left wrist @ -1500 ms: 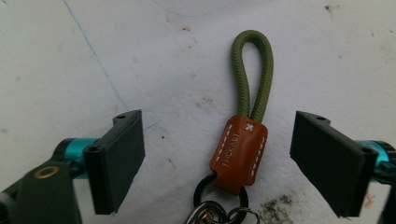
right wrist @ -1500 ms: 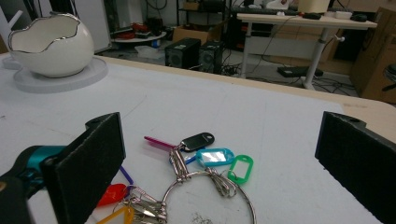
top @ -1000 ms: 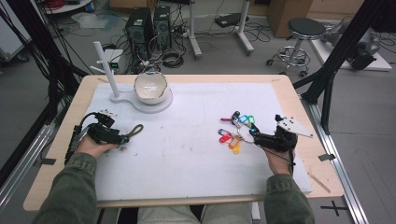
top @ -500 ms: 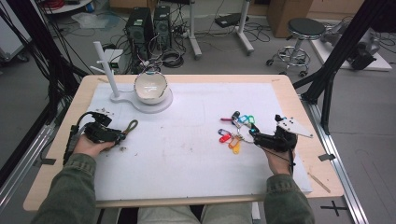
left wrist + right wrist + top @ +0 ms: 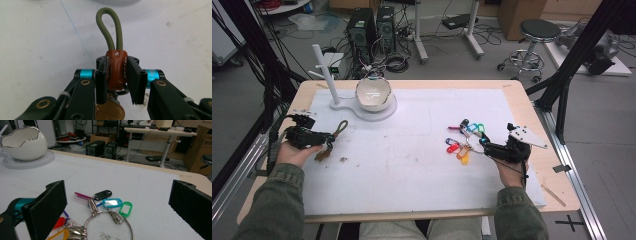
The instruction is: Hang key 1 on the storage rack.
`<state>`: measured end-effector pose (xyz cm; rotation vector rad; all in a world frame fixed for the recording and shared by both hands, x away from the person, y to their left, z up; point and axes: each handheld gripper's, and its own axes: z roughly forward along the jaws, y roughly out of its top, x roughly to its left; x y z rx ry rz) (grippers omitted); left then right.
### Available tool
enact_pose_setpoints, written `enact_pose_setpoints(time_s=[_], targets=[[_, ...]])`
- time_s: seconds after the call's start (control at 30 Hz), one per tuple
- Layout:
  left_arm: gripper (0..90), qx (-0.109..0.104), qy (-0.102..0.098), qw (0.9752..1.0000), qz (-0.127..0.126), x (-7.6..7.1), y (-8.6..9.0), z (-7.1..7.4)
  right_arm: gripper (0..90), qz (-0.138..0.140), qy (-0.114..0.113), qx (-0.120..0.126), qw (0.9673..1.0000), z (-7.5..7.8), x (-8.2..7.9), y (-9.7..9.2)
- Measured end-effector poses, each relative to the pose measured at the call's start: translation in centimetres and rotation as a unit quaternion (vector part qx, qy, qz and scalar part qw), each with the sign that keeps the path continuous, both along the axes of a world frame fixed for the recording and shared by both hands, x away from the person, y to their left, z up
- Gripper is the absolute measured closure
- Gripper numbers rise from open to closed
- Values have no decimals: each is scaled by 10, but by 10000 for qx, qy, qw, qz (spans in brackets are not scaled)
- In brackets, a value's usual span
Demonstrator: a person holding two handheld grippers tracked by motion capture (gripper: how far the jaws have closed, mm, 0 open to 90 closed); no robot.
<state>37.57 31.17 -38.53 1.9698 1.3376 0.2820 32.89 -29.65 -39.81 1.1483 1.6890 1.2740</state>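
Left gripper [image 5: 117,75] has just closed, pinching the keychain [image 5: 115,68] near the tabletop's [image 5: 422,170] left edge. Right gripper [image 5: 117,202] is spread over the key ring [image 5: 107,225] near the right edge.

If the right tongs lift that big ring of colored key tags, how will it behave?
The key ring is probably rigid wire, so it should hold its shape. Its plastic tags hang on loose links, so they will likely dangle, swing and clatter. Thin, flat metal may slip between the open right tongs.

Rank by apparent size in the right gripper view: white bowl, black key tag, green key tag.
1. white bowl, largest though farthest away.
2. black key tag.
3. green key tag, close to the black one; the margin is small.
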Motion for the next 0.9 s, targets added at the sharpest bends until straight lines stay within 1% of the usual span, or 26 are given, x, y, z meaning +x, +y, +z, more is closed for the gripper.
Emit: enact_pose_setpoints(time_s=[0.07,0.1,0.13,0.2,0.27,0.3,0.47,0.57,0.63,0.77,0.83,0.9], targets=[[709,38,-99,9999,53,-1,3,6,7,3,5,3,10000,0,0,0],[709,18,-138,9999,89,-1,5,8,7,10,2,10,10000,0,0,0],[710,-18,-126,9999,106,-1,7,10,7,13,1,18,10000,0,0,0],[709,-9,-142,9998,143,0,10,14,7,6,2,9,10000,0,0,0],[709,-43,-150,9998,117,2,14,20,7,13,3,-5,10000,-1,0,0],[709,-27,-172,9998,104,2,17,23,7,10,12,9,10000,-1,0,0],[709,-132,-302,9991,283,4,28,33,7,-5,-5,30,10000,-1,-1,0],[709,-129,-327,9988,332,7,33,38,7,-25,-13,34,10000,0,-2,0],[707,-150,-354,9988,309,9,37,41,7,-41,-23,27,10000,0,-2,0],[707,-151,-373,9983,423,15,46,48,7,-41,19,-2,10000,0,-3,1],[707,-199,-403,9977,514,18,51,52,7,-53,3,-38,10000,0,-3,1],[707,-287,-475,9967,585,19,54,55,7,-63,12,-47,10000,0,-5,0]])
